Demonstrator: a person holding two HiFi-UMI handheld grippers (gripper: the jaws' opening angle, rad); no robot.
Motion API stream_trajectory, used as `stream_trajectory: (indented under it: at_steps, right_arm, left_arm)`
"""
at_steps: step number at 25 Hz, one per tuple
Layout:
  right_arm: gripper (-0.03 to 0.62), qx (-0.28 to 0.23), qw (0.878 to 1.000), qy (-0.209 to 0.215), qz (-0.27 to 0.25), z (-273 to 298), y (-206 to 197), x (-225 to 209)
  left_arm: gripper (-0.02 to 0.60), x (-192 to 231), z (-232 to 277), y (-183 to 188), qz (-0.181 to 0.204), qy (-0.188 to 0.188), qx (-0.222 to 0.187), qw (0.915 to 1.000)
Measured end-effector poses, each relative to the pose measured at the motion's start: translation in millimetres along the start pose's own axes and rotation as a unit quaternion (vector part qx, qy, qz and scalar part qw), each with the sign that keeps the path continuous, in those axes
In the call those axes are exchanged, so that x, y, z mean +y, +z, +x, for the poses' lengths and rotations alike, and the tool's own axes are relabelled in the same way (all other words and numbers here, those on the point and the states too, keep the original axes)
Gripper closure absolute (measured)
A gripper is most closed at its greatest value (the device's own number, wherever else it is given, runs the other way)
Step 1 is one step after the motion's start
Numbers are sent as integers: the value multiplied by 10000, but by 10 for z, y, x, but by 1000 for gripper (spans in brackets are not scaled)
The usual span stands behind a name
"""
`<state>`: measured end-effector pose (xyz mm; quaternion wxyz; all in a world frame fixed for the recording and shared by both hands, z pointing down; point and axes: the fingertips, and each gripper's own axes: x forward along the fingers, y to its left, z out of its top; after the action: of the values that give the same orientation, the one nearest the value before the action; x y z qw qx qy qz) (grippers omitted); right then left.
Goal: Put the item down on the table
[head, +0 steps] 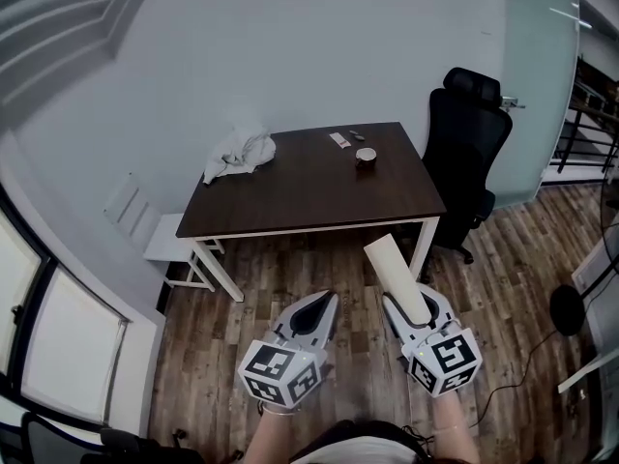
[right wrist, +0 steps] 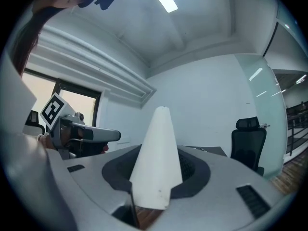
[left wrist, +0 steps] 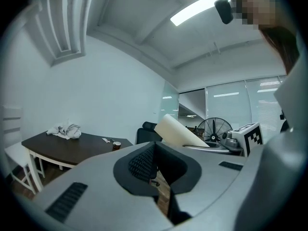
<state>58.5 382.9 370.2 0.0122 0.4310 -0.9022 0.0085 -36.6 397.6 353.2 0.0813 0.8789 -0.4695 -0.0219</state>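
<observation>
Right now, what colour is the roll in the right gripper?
Plain off-white, no pattern; the roll shows best in the right gripper view.

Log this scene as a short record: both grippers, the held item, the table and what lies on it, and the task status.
left gripper: jaws together, nothing between them
right gripper: shut on the long cream item, which sticks out forward
table: dark top, white legs, ahead of both grippers
on table: crumpled cloth at the left, small cup at the right
beside table: black office chair
task status: item not yet on the table
</observation>
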Motion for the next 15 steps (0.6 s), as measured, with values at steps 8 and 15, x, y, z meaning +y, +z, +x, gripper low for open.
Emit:
stream_trajectory:
  at_steps: [8,15]
  right_arm:
    - [442,150,9998,24,-97,455,-21,8]
    - [441,122,9999,38,-59,919,-69,-289]
  left_arm:
    - [563,414,134,12,-241,-67,51,9997]
    - [563,708,572,-41,-137,-100,142,9998]
